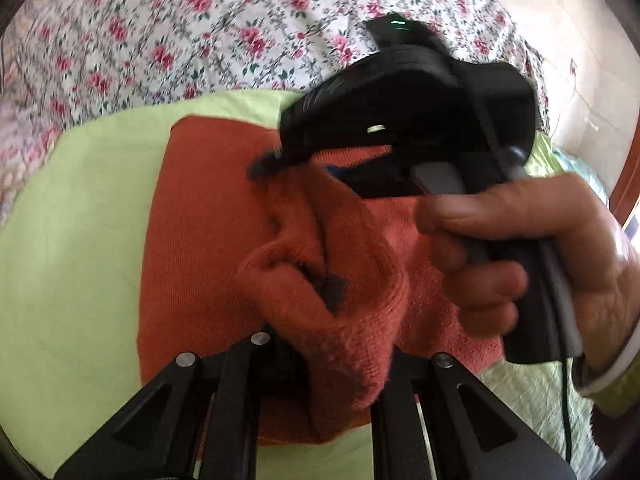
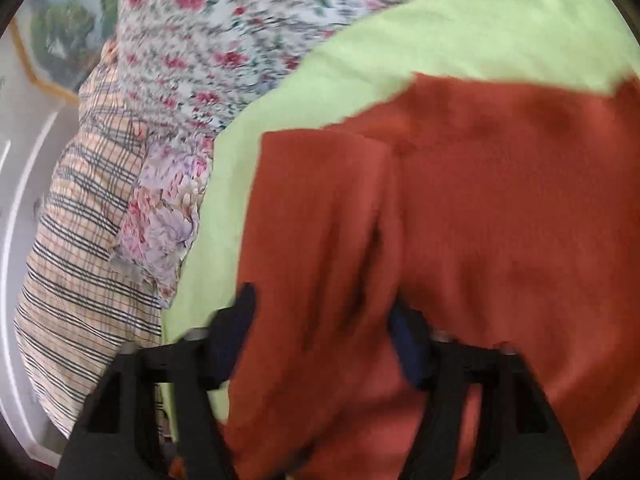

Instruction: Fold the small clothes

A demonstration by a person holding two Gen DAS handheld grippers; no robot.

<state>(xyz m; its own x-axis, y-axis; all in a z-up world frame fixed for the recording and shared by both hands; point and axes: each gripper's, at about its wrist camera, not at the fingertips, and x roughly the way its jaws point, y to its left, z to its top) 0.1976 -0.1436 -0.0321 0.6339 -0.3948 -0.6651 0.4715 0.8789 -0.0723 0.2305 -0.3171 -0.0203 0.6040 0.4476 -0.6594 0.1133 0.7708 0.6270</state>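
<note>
A: Item one, entered from the left wrist view, left to right: a pale lime-green cloth sheet (image 1: 80, 248) is spread flat, bordered at the far side by a white bedcover printed with small red roses (image 1: 168, 32).

B: And the garment?

A: A rust-orange knitted garment (image 1: 200, 208) is laid on the green sheet at centre. Its flat part is seen as a rough rectangle, long axis running from the camera toward the floral cover. One ribbed edge is lifted toward the lens and is pinched in the left gripper (image 1: 320, 364), whose jaws are closed tight on the knit.

B: Any writing, label or brand?

A: None that can be read.

B: Further right?

A: The right gripper (image 1: 404, 120), a black body with a small green light, is held by a hand (image 1: 532, 264) above the garment's right portion.

B: From the right wrist view?

A: A beige plaid fabric (image 2: 80, 264) at left, then a lilac flowered cloth (image 2: 164, 216), then the green sheet, then the garment. A fold of the orange knit is gathered between the right gripper's (image 2: 320, 344) two fingers, which stand part-way apart; contact with the pads is blurred, so whether it is gripped cannot be told.
</note>
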